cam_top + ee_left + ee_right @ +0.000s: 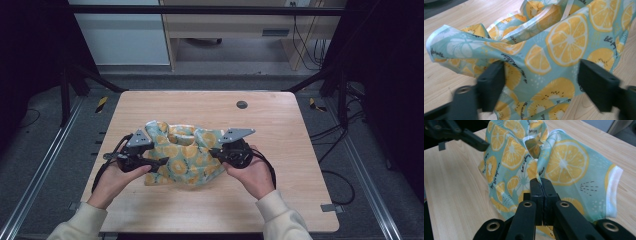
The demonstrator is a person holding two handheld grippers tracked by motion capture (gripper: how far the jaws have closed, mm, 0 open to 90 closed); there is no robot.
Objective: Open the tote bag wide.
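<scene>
Black jaws of the right gripper (541, 187) pinch a fold of the lemon-print bag (186, 152); the left gripper (541, 82) stands spread, bag between its jaws, unpinched.

Mid-table (210, 102), the bag is bunched and partly lifted between the two grippers, its long axis running left to right across the table, its handles and mouth toward the far edge. As I judge it, the thin fold could slip from the right pinch if pulled sideways, and the left jaws, closing on loose slack, might catch one layer or nothing, letting that side sag and twist.
</scene>
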